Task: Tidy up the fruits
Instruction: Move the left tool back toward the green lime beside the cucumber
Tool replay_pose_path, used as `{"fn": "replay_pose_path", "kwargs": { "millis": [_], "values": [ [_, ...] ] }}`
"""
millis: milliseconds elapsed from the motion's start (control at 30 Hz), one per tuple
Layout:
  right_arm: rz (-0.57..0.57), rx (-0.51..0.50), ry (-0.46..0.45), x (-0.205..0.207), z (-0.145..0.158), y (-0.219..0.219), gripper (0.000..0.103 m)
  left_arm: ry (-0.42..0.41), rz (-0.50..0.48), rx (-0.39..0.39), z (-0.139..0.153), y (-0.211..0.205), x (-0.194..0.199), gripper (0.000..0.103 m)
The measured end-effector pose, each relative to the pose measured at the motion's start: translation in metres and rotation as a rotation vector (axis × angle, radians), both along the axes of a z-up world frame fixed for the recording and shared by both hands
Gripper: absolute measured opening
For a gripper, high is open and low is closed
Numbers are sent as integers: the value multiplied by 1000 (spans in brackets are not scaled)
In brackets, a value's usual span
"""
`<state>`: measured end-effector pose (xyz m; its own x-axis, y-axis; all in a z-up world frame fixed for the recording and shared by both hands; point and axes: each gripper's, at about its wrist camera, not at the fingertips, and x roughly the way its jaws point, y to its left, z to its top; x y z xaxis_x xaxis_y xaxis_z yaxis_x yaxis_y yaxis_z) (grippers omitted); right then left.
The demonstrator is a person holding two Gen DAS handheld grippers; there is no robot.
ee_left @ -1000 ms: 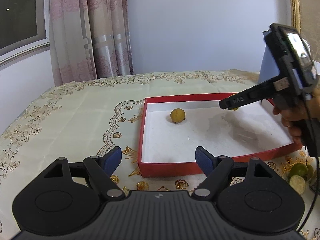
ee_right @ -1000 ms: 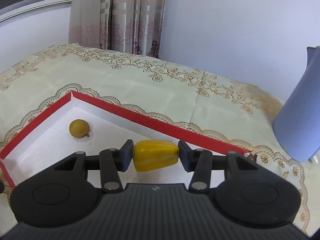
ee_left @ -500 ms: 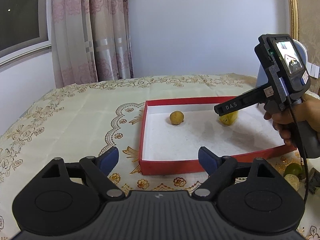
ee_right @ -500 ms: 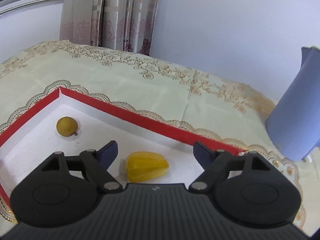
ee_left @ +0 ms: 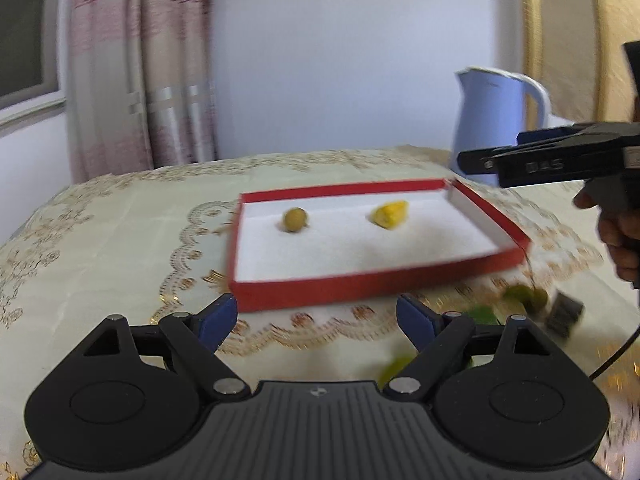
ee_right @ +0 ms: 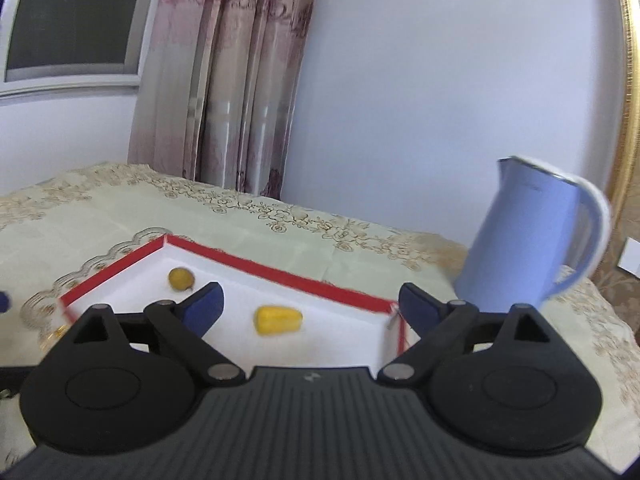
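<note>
1. Fruits first: a ridged yellow fruit [ee_right: 278, 319] lies on the white floor of the red tray [ee_right: 280, 272], straight ahead of my right gripper [ee_right: 310, 306] and between its spread fingertips as that camera sees it, though untouched by them.
2. A small round yellow-brown fruit [ee_right: 181, 278] sits in the same tray, ahead and left of the right tool, well apart from the ridged one.
3. From my left gripper [ee_left: 316, 318] the tray is just ahead, with the round fruit [ee_left: 295, 219] ahead and slightly left, and the ridged fruit [ee_left: 389, 214] ahead and right.
4. Green fruits [ee_left: 526, 296] lie on the cloth outside the tray, off to the left tool's right (blurred, so I cannot count them).
5. Both tools stand wide apart at the jaws and hold nothing; the left view shows the right one hanging above the tray's right side.
6. A pale blue kettle [ee_right: 532, 240] stands beyond the tray, ahead and right of my right tool, on the embroidered tablecloth [ee_left: 100, 232].
7. Curtains [ee_right: 224, 80] hang behind.
</note>
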<state>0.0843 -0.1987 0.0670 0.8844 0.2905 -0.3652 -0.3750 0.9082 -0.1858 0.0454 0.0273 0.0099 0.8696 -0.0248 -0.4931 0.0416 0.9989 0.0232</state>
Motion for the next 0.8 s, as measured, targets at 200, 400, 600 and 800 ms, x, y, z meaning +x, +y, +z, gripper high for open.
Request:
{"fn": "replay_pose_path", "kwargs": {
  "millis": [200,400,600,800],
  "values": [
    [23,50,20,-64,-20,-25,93,-1,-81,91,-13,-18,-17,87],
    [-5,16,70,-93,-45,-41,93,6,-133,103,-15,-23,-22,87],
    [-52,4,87,-100,-56,-55,92,38,-172,106,-22,-36,-15,86],
    [-65,23,109,-99,-60,-67,83,60,-122,103,-25,-29,-9,74]
  ]
}}
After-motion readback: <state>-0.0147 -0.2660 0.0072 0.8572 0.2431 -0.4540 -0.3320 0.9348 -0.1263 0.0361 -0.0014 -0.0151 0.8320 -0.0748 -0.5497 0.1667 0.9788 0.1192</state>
